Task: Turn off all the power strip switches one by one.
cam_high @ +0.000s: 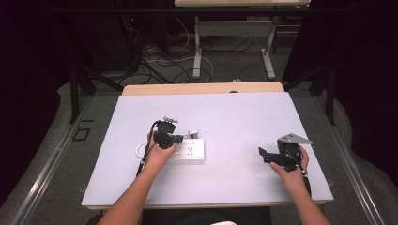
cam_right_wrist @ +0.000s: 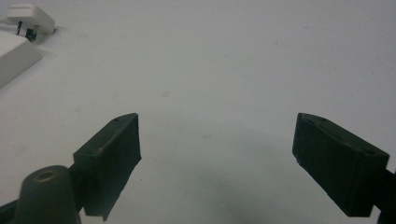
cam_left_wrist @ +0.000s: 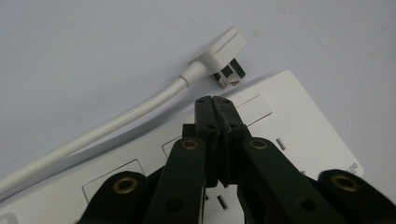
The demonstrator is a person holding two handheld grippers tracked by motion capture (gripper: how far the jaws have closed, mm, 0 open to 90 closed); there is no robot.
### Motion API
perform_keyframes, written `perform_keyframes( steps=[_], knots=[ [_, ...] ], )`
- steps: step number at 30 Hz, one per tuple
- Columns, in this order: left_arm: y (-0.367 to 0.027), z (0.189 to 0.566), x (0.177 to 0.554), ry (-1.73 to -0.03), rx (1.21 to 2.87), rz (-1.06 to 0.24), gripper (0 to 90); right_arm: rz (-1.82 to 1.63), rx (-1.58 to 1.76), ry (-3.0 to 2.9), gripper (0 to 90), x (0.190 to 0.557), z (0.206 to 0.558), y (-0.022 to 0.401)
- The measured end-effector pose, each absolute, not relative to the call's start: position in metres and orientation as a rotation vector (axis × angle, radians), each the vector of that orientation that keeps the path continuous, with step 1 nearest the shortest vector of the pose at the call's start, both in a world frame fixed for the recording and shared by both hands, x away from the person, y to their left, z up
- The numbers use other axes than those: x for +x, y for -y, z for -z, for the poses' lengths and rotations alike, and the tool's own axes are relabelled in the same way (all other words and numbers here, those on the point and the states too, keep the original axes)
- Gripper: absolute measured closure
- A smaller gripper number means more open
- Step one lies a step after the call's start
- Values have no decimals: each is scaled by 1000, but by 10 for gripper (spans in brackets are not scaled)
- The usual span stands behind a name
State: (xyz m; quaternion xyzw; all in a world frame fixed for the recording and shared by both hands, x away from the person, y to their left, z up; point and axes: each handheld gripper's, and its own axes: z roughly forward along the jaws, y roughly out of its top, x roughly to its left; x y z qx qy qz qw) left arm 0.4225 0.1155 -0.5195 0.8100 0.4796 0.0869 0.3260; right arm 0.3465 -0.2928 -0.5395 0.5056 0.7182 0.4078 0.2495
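Dark room, black surround. Desk [cam_high: 263,117] has a pale mat over a wood top. Grey carpet floor [cam_high: 225,65] behind, loose cables [cam_high: 159,63] tangled on it, second table's white legs [cam_high: 197,51] at back.

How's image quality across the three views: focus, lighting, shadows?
High view: bright white table, surroundings nearly black, power strip soft and low in detail. Left gripper view: plug and cable reasonably sharp, shut left tongs close but readable. Right gripper view: open right tongs blurred, a soft shadow on the surface between them, slight greenish cast.
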Motion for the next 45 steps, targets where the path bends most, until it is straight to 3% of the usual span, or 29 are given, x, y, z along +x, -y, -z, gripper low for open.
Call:
perform_keyframes(
  steps=[45],
  knots=[
    [-117, 526, 424, -1266, 2115, -214, 900, -1112, 1380, -1958, 148, 347, 540, 292]
  ],
)
